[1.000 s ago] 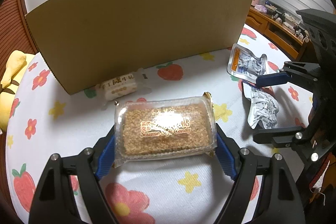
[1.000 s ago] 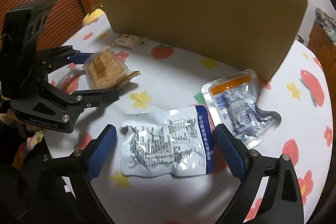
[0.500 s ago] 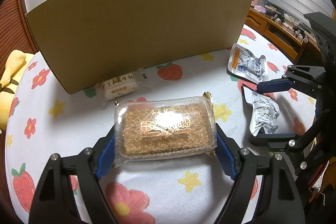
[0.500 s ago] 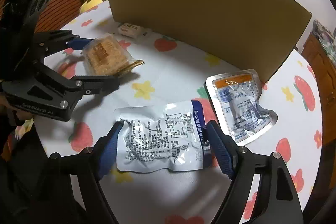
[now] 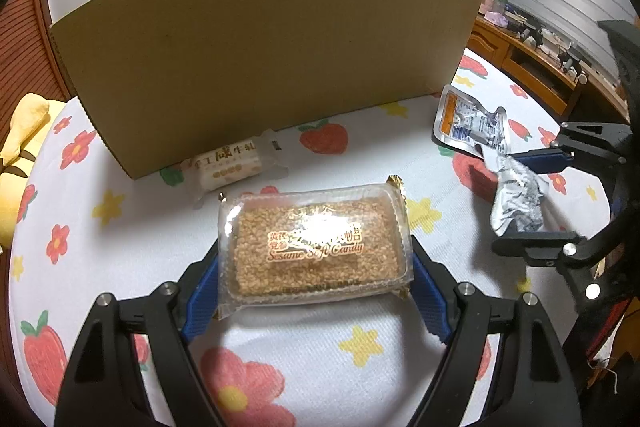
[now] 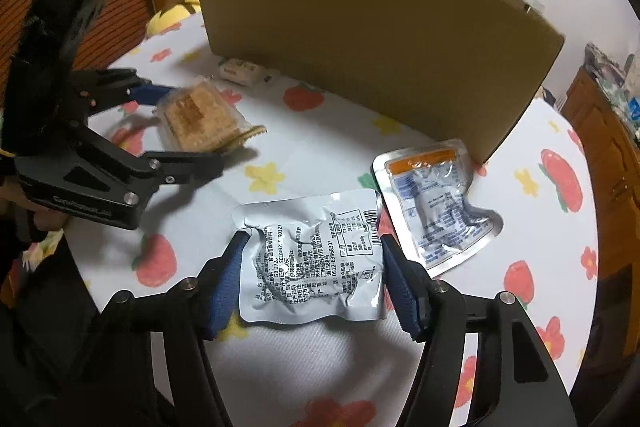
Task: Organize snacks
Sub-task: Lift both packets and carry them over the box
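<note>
My left gripper [image 5: 316,267] is shut on a clear pack of sesame soft candy [image 5: 316,247] and holds it just above the floral tablecloth; it also shows in the right wrist view [image 6: 198,115]. My right gripper [image 6: 312,267] is shut on a crumpled silver foil pouch [image 6: 316,255] and has it lifted off the table; the pouch also shows in the left wrist view [image 5: 516,195]. A second foil pouch with an orange band [image 6: 434,203] lies flat to the right. A small white nougat pack [image 5: 228,169] lies against the cardboard.
A curved brown cardboard wall [image 5: 260,59] stands across the back of the round table [image 5: 120,247]. A yellow plush [image 5: 24,131] sits off the left edge. A wooden cabinet [image 5: 536,71] stands at the far right.
My right gripper closed on the silver pouch, crumpling it, and lifted it. My left gripper kept hold of the sesame candy pack and barely moved.
</note>
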Demonstrator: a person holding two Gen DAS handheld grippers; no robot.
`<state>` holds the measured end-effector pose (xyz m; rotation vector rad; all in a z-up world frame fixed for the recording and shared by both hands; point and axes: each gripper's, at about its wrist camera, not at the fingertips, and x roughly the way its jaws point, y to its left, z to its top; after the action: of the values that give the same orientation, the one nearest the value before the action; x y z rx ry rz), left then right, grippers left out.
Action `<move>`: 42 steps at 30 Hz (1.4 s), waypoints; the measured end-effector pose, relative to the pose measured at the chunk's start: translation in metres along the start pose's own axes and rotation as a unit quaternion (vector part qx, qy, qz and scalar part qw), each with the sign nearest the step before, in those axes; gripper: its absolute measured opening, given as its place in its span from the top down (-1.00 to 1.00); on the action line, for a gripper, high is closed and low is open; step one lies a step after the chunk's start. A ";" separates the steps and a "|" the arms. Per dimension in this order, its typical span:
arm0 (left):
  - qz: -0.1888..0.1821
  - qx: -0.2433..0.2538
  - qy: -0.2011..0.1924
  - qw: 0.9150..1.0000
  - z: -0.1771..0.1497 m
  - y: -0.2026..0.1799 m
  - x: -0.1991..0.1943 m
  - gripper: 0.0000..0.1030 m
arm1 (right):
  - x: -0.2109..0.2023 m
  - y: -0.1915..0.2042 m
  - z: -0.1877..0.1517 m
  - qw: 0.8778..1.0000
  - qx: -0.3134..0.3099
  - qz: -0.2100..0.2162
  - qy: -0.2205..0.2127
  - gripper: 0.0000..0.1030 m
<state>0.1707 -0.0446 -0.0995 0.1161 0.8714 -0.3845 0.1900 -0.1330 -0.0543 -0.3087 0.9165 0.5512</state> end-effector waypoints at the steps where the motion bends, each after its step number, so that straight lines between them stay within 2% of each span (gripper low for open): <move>1: 0.000 -0.001 -0.001 1.000 0.000 0.000 -0.001 -0.59 | -0.003 0.000 0.001 1.000 -0.001 0.001 -0.004 -0.29; 8: 0.002 -0.006 -0.019 1.000 -0.001 -0.001 -0.015 -0.59 | -0.022 0.000 0.004 1.000 -0.001 -0.003 -0.026 -0.30; 14: 0.006 0.004 -0.052 0.999 0.013 -0.007 -0.042 -0.59 | -0.041 -0.008 0.017 0.998 0.011 -0.006 -0.058 -0.30; 19: 0.012 0.016 -0.092 0.996 0.042 -0.007 -0.071 -0.59 | -0.059 -0.013 0.036 0.996 0.012 -0.010 -0.089 -0.31; 24: 0.020 0.022 -0.119 0.992 0.078 -0.001 -0.082 -0.59 | -0.075 -0.028 0.068 0.992 0.021 -0.018 -0.126 -0.31; 33: 0.036 0.019 -0.133 0.990 0.135 0.021 -0.074 -0.59 | -0.068 -0.057 0.125 0.988 0.032 -0.011 -0.150 -0.32; 42: 0.046 0.016 -0.121 0.991 0.176 0.038 -0.047 -0.59 | -0.040 -0.087 0.154 0.989 0.044 -0.001 -0.142 -0.33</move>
<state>0.2849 -0.0412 0.0471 0.1359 0.6181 -0.3197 0.3221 -0.1438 0.0697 -0.1470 0.6614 0.5350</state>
